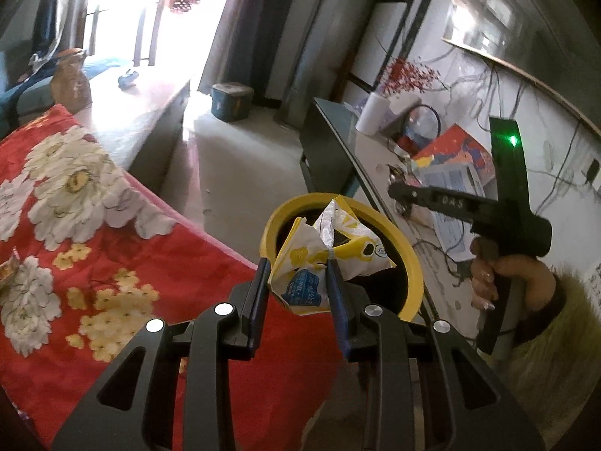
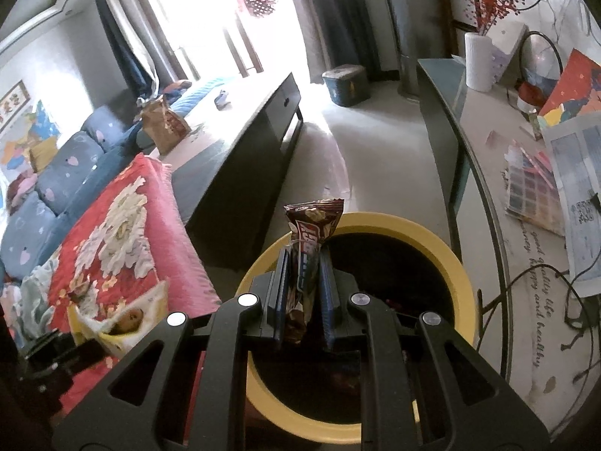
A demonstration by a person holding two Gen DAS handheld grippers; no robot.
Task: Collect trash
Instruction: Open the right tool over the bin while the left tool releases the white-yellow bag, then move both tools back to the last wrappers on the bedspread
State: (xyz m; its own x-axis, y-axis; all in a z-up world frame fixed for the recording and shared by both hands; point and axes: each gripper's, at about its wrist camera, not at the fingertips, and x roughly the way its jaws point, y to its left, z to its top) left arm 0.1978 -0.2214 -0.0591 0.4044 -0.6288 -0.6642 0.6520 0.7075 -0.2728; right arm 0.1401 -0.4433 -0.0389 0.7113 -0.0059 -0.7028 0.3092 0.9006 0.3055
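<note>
The left gripper (image 1: 296, 267) is clenched on a crumpled yellow and white wrapper (image 1: 319, 259), held over the mouth of the yellow-rimmed bin (image 1: 411, 259), whose near rim is hidden behind the wrapper and the gripper's black frame. The right gripper (image 2: 304, 259) pinches a brown snack wrapper (image 2: 310, 233) upright between its pads, above the near left rim of the same bin (image 2: 432, 236); the wrapper's lower end is lost in shadow. The bin's inside is too dark to make out, and the print on both wrappers is unreadable.
</note>
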